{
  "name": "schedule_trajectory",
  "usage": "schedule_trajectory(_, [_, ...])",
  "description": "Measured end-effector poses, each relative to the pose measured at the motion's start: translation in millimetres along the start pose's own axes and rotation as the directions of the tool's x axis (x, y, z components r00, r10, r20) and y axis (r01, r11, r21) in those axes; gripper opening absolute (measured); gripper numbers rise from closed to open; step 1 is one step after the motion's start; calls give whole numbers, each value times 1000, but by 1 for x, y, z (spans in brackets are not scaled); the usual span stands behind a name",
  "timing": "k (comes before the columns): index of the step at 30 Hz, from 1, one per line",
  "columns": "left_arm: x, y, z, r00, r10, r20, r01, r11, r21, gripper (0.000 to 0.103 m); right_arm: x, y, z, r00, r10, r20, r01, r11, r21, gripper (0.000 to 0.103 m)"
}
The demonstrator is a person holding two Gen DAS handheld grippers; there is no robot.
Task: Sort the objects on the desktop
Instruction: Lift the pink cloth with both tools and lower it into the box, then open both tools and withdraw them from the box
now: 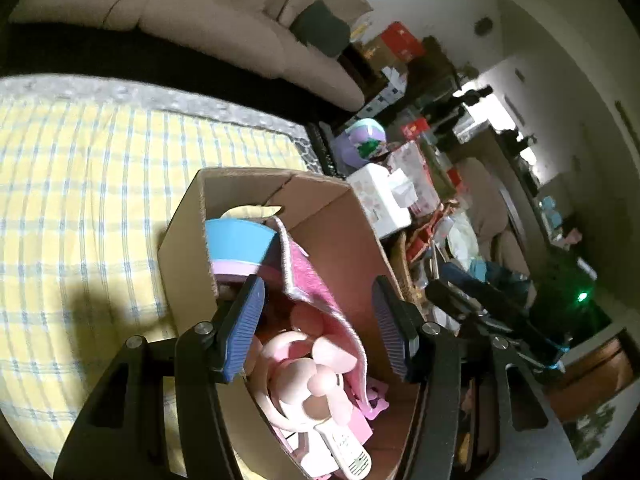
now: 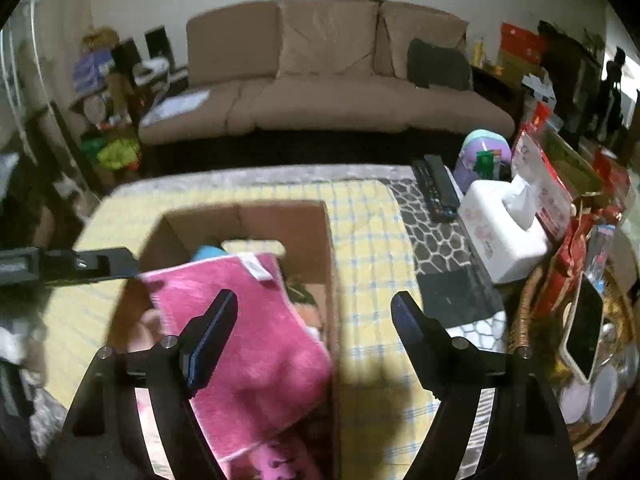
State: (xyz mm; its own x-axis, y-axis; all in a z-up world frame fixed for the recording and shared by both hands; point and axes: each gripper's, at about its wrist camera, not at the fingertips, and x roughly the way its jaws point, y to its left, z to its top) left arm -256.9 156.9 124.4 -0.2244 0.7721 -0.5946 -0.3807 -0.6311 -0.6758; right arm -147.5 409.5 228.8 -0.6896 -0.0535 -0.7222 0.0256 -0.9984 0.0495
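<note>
the left gripper (image 1: 318,314) hangs over the cardboard box (image 1: 188,240) with its jaws apart and empty. the right gripper (image 2: 314,320) is likewise spread, gripping nothing. inside the box lie a pink towel (image 2: 240,312), a pink handheld fan (image 1: 316,392) and a blue bowl (image 1: 238,240).

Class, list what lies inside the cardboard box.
Inside the cardboard box: a pink towel, a pink handheld fan, and a blue-and-lilac container. Whatever lies beneath the towel is covered.

Pink towel (image 2: 248,336) blocks the cardboard box (image 2: 248,216) opening.
</note>
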Motion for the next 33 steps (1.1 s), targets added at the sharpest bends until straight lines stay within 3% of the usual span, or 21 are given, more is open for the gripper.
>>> schedule_trajectory(2, [-3, -8, 1, 1000, 10, -9, -10, 999, 33, 52, -8, 2, -1, 999, 46, 8, -46, 999, 22, 81])
schedule_trajectory(4, [-9, -17, -4, 999, 36, -14, -35, 996, 86, 61, -12, 7, -2, 998, 65, 1, -65, 998, 21, 81])
schedule_trajectory(7, [-18, -28, -17, 996, 92, -10, -89, 983, 162, 72, -15, 23, -8, 999, 46, -25, -47, 999, -20, 82])
schedule_trajectory(9, [-26, -32, -26, 993, 120, -13, -115, 975, 191, 75, -18, 34, -15, 999, 34, -38, -35, 998, -43, 83])
schedule_trajectory(17, [-68, -27, -55, 987, 161, -16, -154, 968, 197, 90, -23, 64, -43, 994, 68, -85, -71, 997, -35, 88])
schedule_trajectory(24, [-109, -13, -89, 972, 235, 11, -232, 949, 215, 102, -32, 87, -63, 990, 99, -97, -98, 995, 12, 102])
schedule_trajectory(33, [-161, 26, -146, 956, 290, 51, -295, 943, 153, 103, -49, 132, -91, 991, 101, -90, -102, 995, -2, 103])
